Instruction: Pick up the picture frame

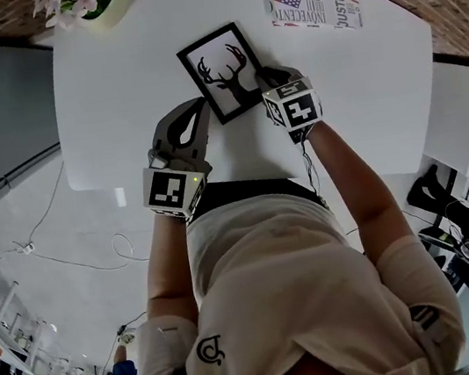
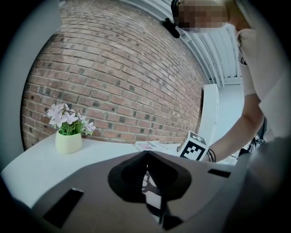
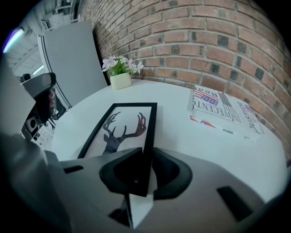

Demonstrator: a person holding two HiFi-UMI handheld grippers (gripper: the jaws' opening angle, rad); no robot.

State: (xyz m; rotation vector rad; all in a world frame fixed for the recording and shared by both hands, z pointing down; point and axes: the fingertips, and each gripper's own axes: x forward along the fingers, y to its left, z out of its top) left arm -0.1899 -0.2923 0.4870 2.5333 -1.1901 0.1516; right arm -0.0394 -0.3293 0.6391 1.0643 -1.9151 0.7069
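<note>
Frame (image 1: 222, 73): light, stiff, likely fragile glass; grip the border.
Right gripper (image 1: 269, 76): pinching its right border.
Left gripper (image 2: 146, 157): closed, empty.

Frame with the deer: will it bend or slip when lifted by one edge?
Probably stiff: the frame has a straight black rim. A sheen on its front hints at glass, so likely fragile. Gripped at one edge only by the right gripper, it may swing or slip.
</note>
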